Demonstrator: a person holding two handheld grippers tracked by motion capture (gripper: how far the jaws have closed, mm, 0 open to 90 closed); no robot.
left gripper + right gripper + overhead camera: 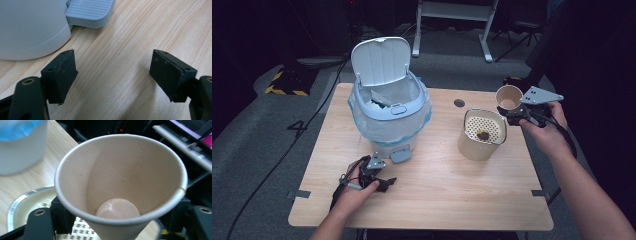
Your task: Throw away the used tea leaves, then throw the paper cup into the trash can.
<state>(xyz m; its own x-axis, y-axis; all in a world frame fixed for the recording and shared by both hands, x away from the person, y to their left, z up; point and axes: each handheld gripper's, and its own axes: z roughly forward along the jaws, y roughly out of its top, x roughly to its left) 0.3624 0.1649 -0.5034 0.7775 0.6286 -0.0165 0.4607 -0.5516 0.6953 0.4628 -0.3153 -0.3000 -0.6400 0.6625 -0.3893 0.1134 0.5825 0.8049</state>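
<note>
My right gripper (pixel 513 114) is clamped on the paper cup (pixel 509 97), tilted, at three o'clock on the table (pixel 432 195), just above the far rim of the beige strainer container (pixel 481 135). At ten o'clock stands the lidded bin (pixel 389 107), lid up. My left gripper (pixel 379 182), jaws apart around nothing, rests at seven o'clock.
</note>
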